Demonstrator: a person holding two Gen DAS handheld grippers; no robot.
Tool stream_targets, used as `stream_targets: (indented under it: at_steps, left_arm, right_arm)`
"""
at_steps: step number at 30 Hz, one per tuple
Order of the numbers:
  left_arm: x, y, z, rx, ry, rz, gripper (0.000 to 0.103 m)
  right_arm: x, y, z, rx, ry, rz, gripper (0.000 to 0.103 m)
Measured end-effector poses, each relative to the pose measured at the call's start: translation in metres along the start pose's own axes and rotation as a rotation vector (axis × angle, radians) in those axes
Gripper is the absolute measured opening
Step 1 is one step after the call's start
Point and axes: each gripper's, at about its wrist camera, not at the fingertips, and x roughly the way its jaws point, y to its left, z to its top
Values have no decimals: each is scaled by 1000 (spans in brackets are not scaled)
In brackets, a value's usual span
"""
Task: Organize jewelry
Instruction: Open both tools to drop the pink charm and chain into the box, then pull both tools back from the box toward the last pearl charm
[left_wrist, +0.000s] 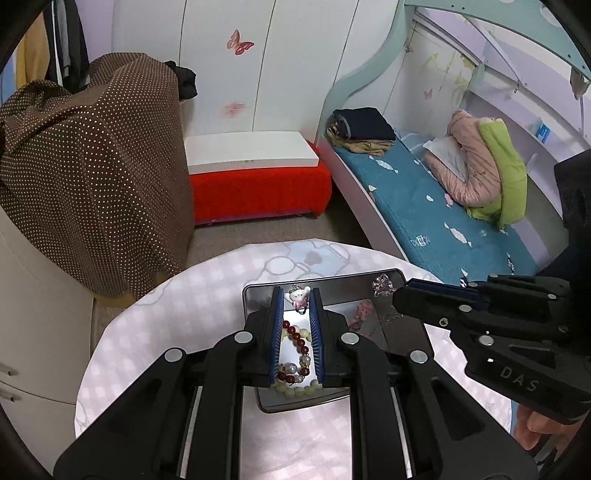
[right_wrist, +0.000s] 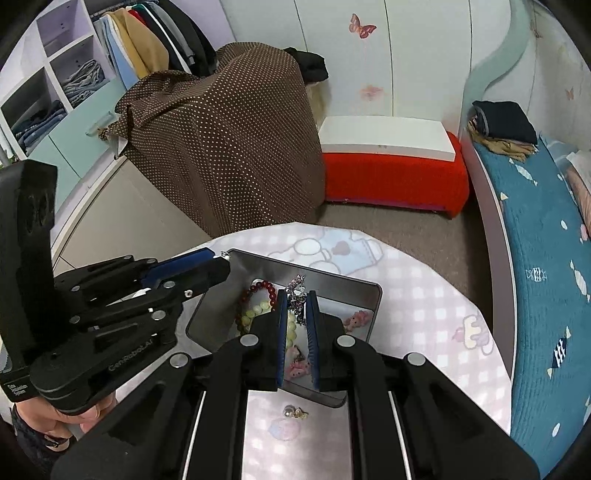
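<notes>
A metal tray (left_wrist: 255, 295) (right_wrist: 371, 291) lies on the round table. In it are a dark red bead bracelet (left_wrist: 295, 334) (right_wrist: 260, 286), a pale green bead bracelet (left_wrist: 295, 389) (right_wrist: 255, 314) and pink bear charms (left_wrist: 364, 308) (right_wrist: 356, 319). My left gripper (left_wrist: 296, 291) (right_wrist: 221, 258) hangs over the tray's far left part, shut on a white bunny charm ring (left_wrist: 300, 296). Over the tray's far side, my right gripper (right_wrist: 297, 295) (left_wrist: 397, 295) is shut on a sparkly silver ornament (right_wrist: 295, 286) (left_wrist: 382, 284). A pearl earring (right_wrist: 293, 411) lies on the cloth in front of the tray.
The table wears a pink checked cloth (right_wrist: 424, 314). Beyond it stand a brown dotted cover (left_wrist: 92, 166), a red stool with a white box (left_wrist: 251, 155) and a bed with a blue blanket (left_wrist: 424, 214) on the right. A hand (right_wrist: 74, 413) holds each gripper's handle.
</notes>
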Motion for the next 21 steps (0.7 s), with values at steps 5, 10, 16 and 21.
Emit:
stream_targets:
  at_steps: [5,10,16,21]
  left_arm:
    - [3,-2,1,9,22,1,14]
    - [10,0,0,1,55,72,69]
    - [-12,14,-7,-53,-8,87,95]
    - [-41,19,-25,-83,-83,136,95]
  right_arm:
    - [5,-5,-3,26,17,-9,27]
    - [-5,-12,-8,47,-30,-46,76]
    - [-31,-27,-19,86,-120,-79,95]
    - [-55,-30,-42,109,-194,-95,95]
